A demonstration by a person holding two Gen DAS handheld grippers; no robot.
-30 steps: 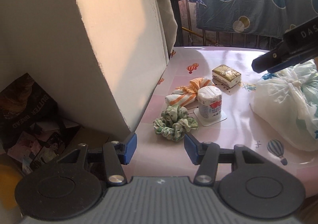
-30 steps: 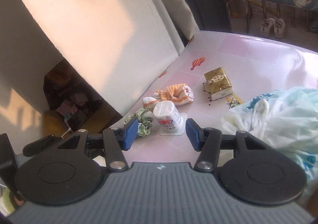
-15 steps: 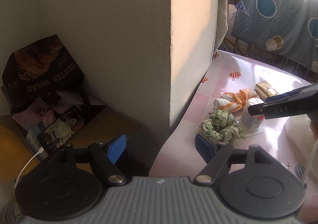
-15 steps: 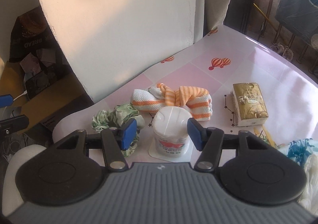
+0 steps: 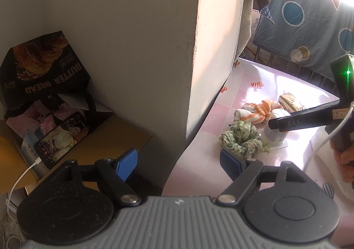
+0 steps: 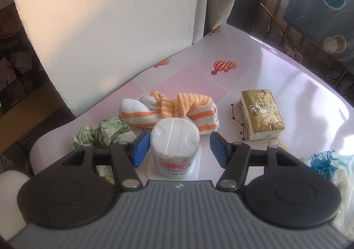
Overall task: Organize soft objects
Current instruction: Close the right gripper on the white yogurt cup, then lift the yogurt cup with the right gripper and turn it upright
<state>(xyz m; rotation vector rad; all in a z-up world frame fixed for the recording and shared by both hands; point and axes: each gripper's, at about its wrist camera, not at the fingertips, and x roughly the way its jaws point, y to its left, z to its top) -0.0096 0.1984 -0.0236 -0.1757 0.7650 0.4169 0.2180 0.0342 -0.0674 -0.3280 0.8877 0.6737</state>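
Far left in the left wrist view we see a black "BUTTER BREAD" bag (image 5: 44, 76) with a phone (image 5: 58, 145) leaning on it, then a white pillar (image 5: 212, 50) at the worktop (image 5: 254, 98) edge. Our left gripper (image 5: 179, 161) has its fingers wide and opening, nothing between them; the right pad sits just at the green scrunchie (image 5: 242, 138).

In the right wrist view, left to right on the pink balloon-print worktop (image 6: 287, 61): green scrunchie (image 6: 104, 130), then the white wrapped tissue roll (image 6: 174, 145) standing upright. Behind it lies an orange-striped knotted towel (image 6: 168, 112); to the right, apart, a gold tissue pack (image 6: 261, 114). A plastic bag (image 6: 327, 162) is at the far right. Our right gripper (image 6: 178, 149) straddles the roll, fingers (image 6: 140, 146) medium-wide and opening, gaps visible both sides, no press.
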